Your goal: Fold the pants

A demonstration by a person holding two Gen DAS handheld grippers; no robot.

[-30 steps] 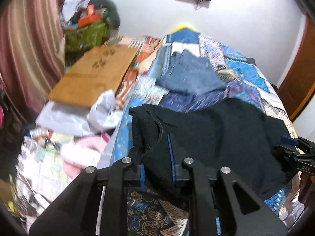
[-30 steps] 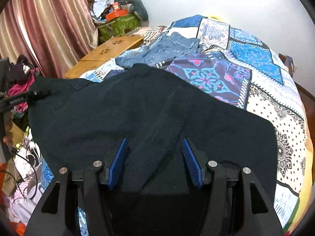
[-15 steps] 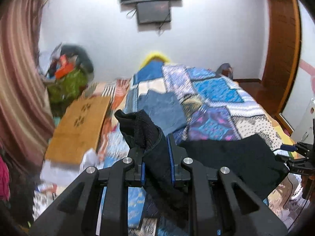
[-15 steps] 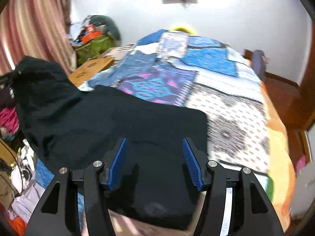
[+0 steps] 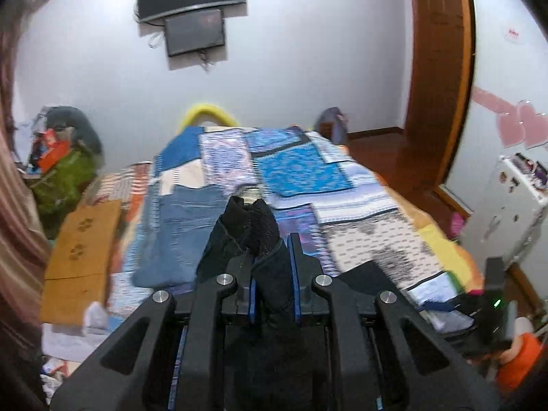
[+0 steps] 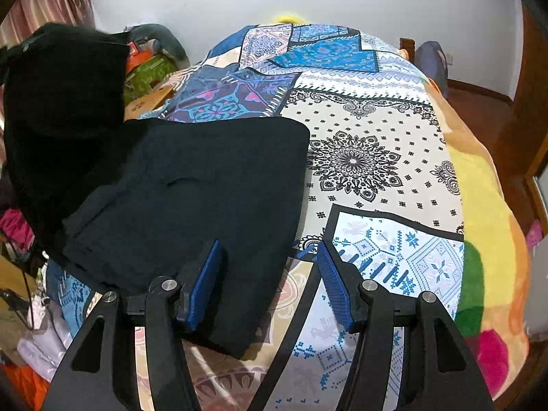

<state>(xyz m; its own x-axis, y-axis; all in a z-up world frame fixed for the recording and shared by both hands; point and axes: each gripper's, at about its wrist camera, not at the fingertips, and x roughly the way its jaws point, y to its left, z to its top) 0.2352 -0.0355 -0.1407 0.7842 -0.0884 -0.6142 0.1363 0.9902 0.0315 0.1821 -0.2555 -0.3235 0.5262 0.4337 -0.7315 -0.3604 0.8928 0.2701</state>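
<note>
My left gripper (image 5: pixel 274 267) is clamped tight on a bunched end of the black pants (image 6: pixel 191 205), and that dark wad pokes up between the blue pads, lifted above the patchwork bedspread (image 6: pixel 376 178). In the right wrist view the lifted part hangs as a dark mass on the left side of the bed, while the rest of the pants lies flat on the near-left part of the bedspread, its far edge a straight line with a rounded corner. My right gripper (image 6: pixel 270 274) stands wide apart, gripping nothing; its left pad sits over the near edge of the flat cloth, its right pad over bare bedspread just beside the pants. Blue jeans (image 5: pixel 185 226) lie folded on the bedspread beyond the pants, toward the far left of the bed. A brown board (image 5: pixel 82 253) with paw prints rests off the bed's left side, with a green bag (image 5: pixel 65 178) behind it. On the wall past the head of the bed hang two dark screens (image 5: pixel 191 10). Right of the bed stands a white cabinet (image 5: pixel 507 219) under pink hearts (image 5: pixel 520 130). A small red label high on that wall is too blurred to read.
</note>
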